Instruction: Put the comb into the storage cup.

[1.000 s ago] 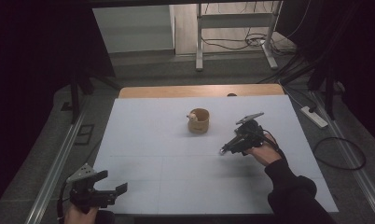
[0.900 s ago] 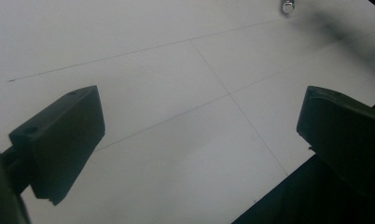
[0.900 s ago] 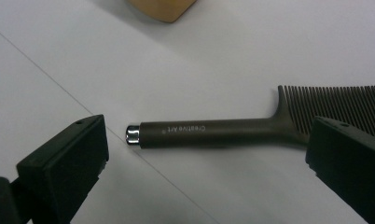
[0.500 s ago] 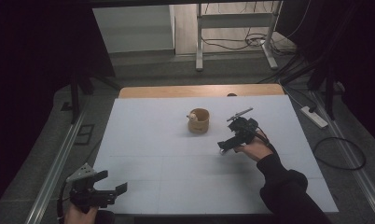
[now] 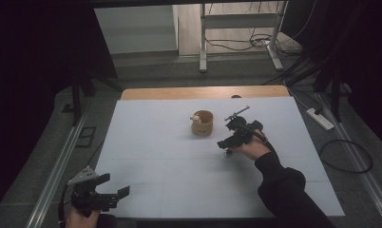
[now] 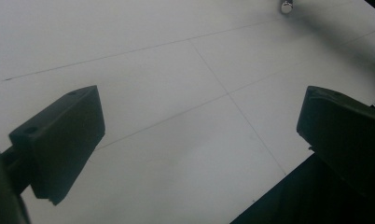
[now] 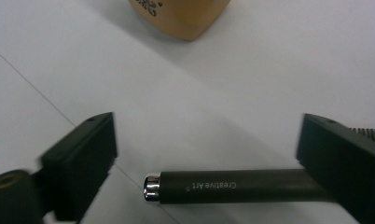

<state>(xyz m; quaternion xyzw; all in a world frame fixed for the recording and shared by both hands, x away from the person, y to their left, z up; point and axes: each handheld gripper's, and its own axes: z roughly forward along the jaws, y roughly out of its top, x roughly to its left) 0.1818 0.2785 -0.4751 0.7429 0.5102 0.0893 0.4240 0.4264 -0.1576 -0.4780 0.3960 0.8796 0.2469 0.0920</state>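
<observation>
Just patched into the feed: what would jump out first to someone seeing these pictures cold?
Probably the tan wooden cup standing alone mid-table on the white sheet. Just right of it, the right claw is lowered to the sheet with its jaws wide apart around a dark pen with a silver tip, printed "Creative Art", lying flat between them. The left claw sits open at the near-left corner, holding nothing.

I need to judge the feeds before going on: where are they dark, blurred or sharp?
High view: surroundings nearly black, white table evenly lit, wooden cup small but clear. Right gripper view: black pen sharp enough to read its print, left jaw slightly smeared, soft shadow under the cup. Left gripper view: jaws soft, dark shadow band top right.
</observation>
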